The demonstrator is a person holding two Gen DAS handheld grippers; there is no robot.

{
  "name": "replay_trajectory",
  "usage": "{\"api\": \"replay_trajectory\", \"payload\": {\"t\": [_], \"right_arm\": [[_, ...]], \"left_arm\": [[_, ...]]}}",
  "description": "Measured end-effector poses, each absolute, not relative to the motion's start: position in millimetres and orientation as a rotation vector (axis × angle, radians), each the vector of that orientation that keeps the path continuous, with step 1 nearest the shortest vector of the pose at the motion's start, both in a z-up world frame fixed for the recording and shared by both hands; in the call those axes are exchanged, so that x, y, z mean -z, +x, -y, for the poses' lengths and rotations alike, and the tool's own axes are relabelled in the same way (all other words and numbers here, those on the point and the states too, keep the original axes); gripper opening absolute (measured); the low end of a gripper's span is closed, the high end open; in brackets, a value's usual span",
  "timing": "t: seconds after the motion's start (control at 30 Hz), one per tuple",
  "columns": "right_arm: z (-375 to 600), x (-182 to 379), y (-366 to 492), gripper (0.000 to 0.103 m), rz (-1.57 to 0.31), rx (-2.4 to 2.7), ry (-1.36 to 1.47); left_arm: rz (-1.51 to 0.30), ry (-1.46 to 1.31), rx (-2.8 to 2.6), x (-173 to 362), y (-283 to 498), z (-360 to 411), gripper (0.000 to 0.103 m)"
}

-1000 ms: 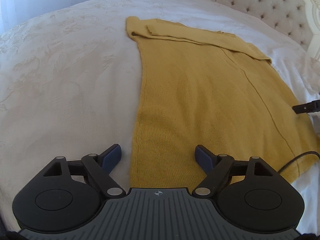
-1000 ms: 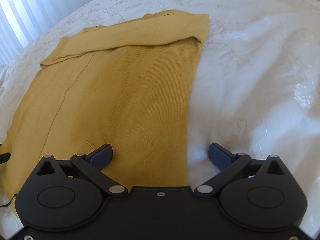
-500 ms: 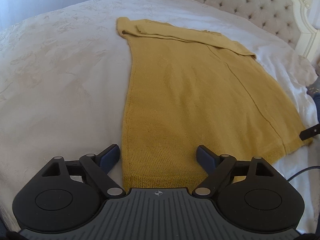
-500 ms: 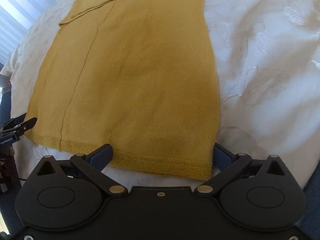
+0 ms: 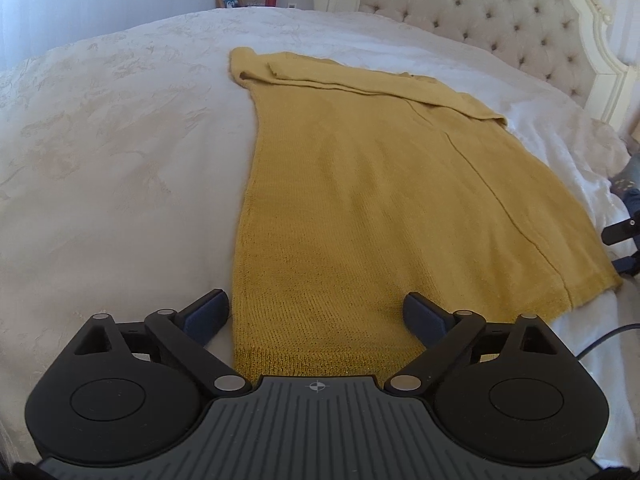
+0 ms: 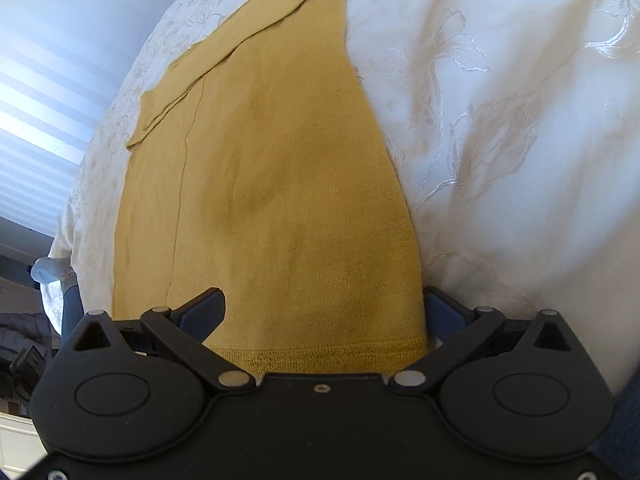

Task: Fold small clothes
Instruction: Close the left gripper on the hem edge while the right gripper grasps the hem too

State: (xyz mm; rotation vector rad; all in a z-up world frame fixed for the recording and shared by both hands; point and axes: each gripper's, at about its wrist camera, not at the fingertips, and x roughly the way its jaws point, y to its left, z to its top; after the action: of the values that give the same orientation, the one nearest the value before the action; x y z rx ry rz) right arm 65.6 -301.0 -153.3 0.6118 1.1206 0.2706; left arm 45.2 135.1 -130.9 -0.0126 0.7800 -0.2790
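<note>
Now you are bringing both wide-open grippers, left (image 5: 316, 314) still opening and right (image 6: 324, 310), over the near hem of the mustard-yellow knitted garment (image 5: 380, 208), ready to grasp it.

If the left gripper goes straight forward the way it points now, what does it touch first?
Most likely the yellow garment: the left gripper, jaws opening, points down at the hem corner lying on the white bedspread. Depth is unclear.
</note>
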Motion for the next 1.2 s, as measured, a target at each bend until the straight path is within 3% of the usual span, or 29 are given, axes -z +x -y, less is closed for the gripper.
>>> {"api": "replay_trajectory", "payload": {"t": [0.1, 0.27, 0.6, 0.77, 0.9, 1.0, 1.03, 1.2], "right_arm": [[292.7, 149.2, 65.5, 0.103, -1.121, -0.271, 0.573], [288.0, 148.6, 69.7, 0.103, -1.119, -0.271, 0.555], [295.3, 150.7, 67.3, 0.103, -1.111, -0.275, 0.596], [296.3, 150.6, 68.0, 0.103, -1.109, -0.275, 0.615], [296.1, 149.9, 67.2, 0.1, -1.102, -0.265, 0.618], [294.6, 145.4, 63.1, 0.077, -1.084, -0.241, 0.578], [293.8, 144.4, 62.0, 0.062, -1.082, -0.23, 0.565], [290.5, 142.4, 60.6, 0.033, -1.067, -0.233, 0.552]], "left_arm": [[-0.797, -0.012, 0.276, 128.0, 43.6, -135.9, 0.089], [-0.837, -0.079, 0.274, 122.1, 42.3, -146.5, 0.067], [-0.9, -0.341, 0.249, 122.6, 46.5, -181.0, 0.051], [-0.907, -0.436, 0.228, 130.2, 51.8, -194.2, 0.021], [-0.911, -0.518, 0.234, 135.4, 53.0, -202.5, 0.012], [-0.908, -0.497, 0.236, 134.2, 52.9, -199.6, 0.012], [-0.907, -0.484, 0.238, 133.6, 52.7, -197.9, 0.012], [-0.903, -0.469, 0.248, 132.8, 53.1, -194.9, 0.012]]}}
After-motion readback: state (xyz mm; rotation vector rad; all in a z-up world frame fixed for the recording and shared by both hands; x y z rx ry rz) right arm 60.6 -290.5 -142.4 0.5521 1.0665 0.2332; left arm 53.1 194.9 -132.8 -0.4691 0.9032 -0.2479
